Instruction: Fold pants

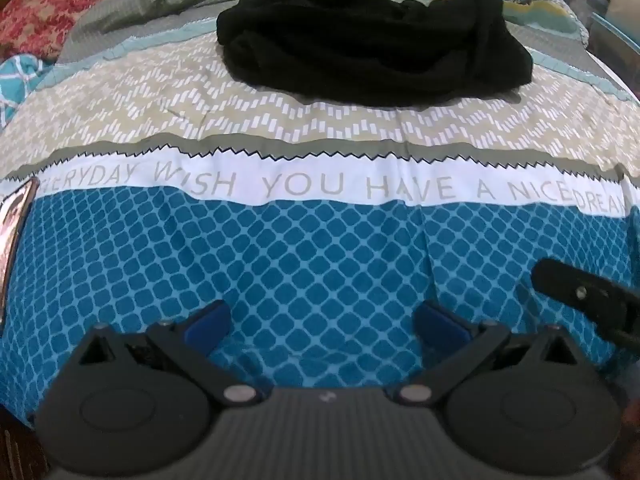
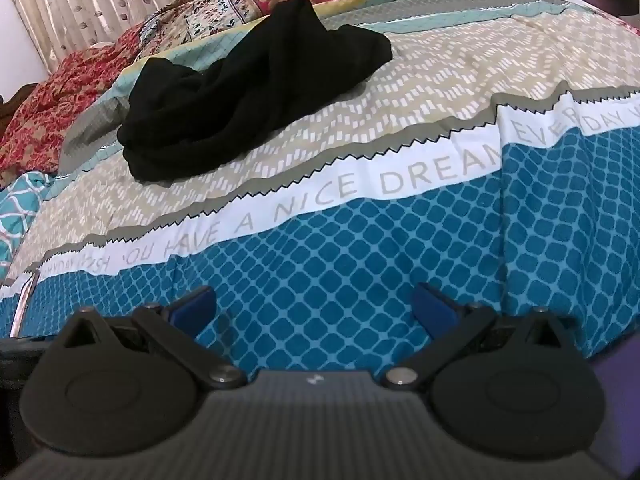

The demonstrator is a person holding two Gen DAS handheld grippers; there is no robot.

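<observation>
Left wrist view shows crumpled black soft-knit pants [image 1: 372, 40] heaped mid-bed on the patterned quilted bedspread [image 1: 320, 248], well beyond its near edge. Left gripper [image 1: 320, 320] and right gripper [image 2: 314, 306] both spread wide, empty. Fabric looks light and limp; best pinched at an outer hem.

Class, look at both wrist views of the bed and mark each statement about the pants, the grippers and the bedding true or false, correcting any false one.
1. The black pants lie crumpled in a heap on the bed. True.
2. The left gripper is closed on the pants. False: its jaws stand wide open over the blue patterned part of the bedspread, holding nothing.
3. The right gripper is open and empty. True.
4. The pants rest on the white lettered band. False: they lie beyond it, on the beige patterned part.
5. A red floral blanket lies at the far side of the bed. True.
</observation>
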